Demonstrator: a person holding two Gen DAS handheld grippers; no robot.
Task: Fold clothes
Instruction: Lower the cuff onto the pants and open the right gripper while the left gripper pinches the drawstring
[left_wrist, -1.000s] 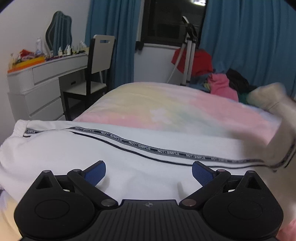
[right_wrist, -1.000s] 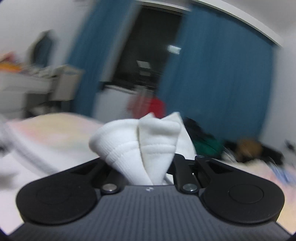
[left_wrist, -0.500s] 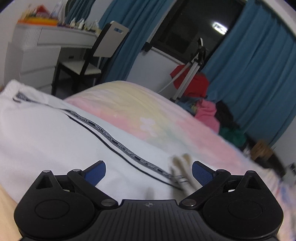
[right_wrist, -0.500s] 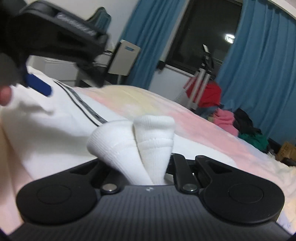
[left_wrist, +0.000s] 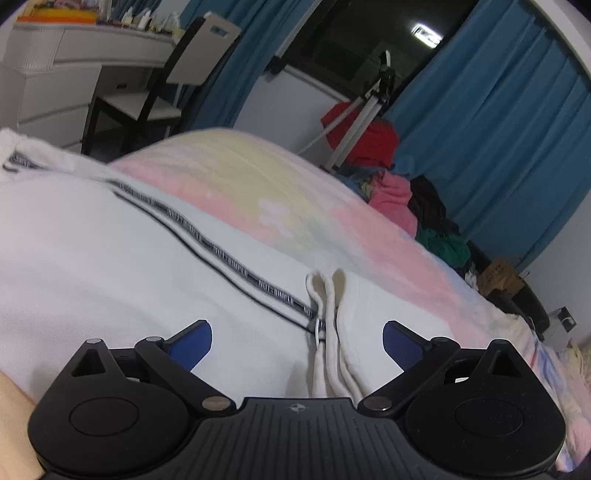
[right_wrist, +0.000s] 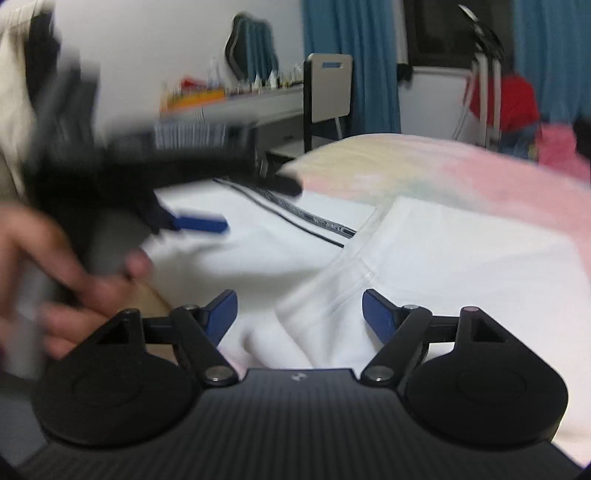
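A white garment (left_wrist: 110, 258) with a black lettered stripe (left_wrist: 221, 254) lies spread on the pastel bed (left_wrist: 258, 177). Its ribbed cuff (left_wrist: 327, 291) lies folded over the stripe, between the wide-apart blue pads of my open left gripper (left_wrist: 297, 341), untouched by them. In the right wrist view my right gripper (right_wrist: 300, 312) has its jaws opening. A folded white sleeve (right_wrist: 332, 295) lies loose between its pads (right_wrist: 376, 314), and neither pad presses on it. The left gripper (right_wrist: 147, 173) shows there as a blur at the left, held by a hand (right_wrist: 55, 266).
A white dresser (left_wrist: 55, 74) and a chair (left_wrist: 166, 92) stand beyond the bed's left end. A tripod (left_wrist: 369, 96) and a heap of red, pink and green clothes (left_wrist: 391, 192) sit by the blue curtains (left_wrist: 498, 129). A cardboard box (left_wrist: 498, 277) is at the far right.
My right gripper, shut on the white cuff before, has let it go, and the cuff now lies on the garment. The left gripper's view has rolled and shifted to the right.
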